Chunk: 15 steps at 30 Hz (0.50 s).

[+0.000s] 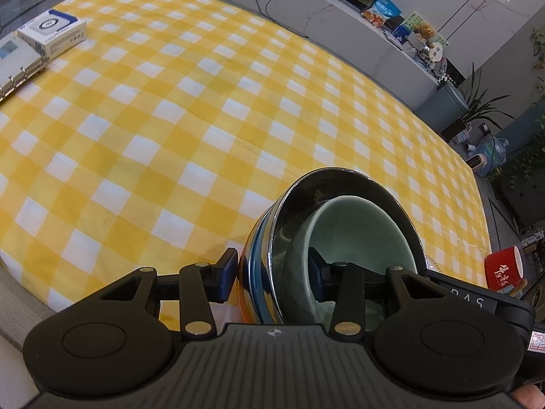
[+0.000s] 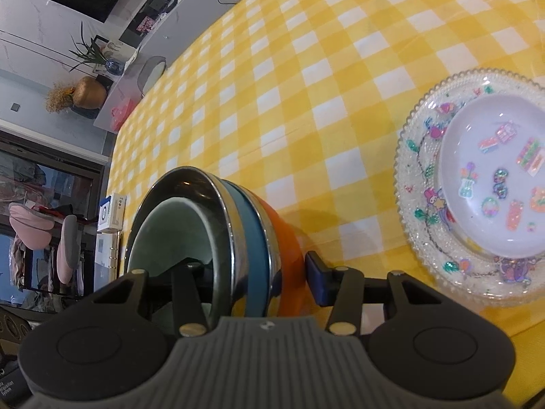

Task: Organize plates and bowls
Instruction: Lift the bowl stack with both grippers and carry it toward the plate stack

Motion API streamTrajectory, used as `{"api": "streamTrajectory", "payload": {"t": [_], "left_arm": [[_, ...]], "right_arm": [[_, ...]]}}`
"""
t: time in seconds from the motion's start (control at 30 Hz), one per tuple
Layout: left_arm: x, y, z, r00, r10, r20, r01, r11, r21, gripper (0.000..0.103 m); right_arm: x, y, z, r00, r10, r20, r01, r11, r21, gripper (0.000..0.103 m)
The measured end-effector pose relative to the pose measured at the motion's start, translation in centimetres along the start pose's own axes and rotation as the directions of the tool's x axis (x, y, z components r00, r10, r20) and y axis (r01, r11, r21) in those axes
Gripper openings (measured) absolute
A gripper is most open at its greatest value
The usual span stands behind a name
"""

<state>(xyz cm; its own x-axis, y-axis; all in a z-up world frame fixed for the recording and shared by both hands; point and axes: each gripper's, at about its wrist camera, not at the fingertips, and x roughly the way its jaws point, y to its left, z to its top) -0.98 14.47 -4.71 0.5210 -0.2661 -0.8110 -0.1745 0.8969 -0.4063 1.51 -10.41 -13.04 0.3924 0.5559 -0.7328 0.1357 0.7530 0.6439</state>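
A nested stack sits tilted low over the yellow checked tablecloth [image 1: 170, 129]: a pale green bowl [image 1: 357, 231] inside a steel bowl [image 1: 340, 175] with a blue band, inside an orange bowl [image 1: 246, 293]. My left gripper [image 1: 272, 271] is shut on one side of the stack, one pad outside, the other inside the green bowl. My right gripper [image 2: 253, 269] grips the opposite side of the stack [image 2: 252, 231] the same way. To the right lies a patterned glass plate [image 2: 417, 177] holding a white sticker-covered dish [image 2: 494, 170].
A white box [image 1: 51, 32] and a ring binder [image 1: 13, 64] lie at the far left of the table. A red mug [image 1: 504, 269] stands past the stack on the right. The cloth's near edge [image 1: 20, 272] runs along the lower left.
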Motion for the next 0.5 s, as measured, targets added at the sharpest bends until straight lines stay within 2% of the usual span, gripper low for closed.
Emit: {"api": "streamTrajectory", "payload": {"t": [0.5], "left_arm": [[-1.9, -7.0, -0.9, 0.997, -0.078, 0.028, 0.076, 0.993, 0.085, 0.048]], "right_arm": [[-7.8, -2.7, 1.0, 0.993, 0.023, 0.113, -0.025, 1.0, 0.019, 0.047]]}}
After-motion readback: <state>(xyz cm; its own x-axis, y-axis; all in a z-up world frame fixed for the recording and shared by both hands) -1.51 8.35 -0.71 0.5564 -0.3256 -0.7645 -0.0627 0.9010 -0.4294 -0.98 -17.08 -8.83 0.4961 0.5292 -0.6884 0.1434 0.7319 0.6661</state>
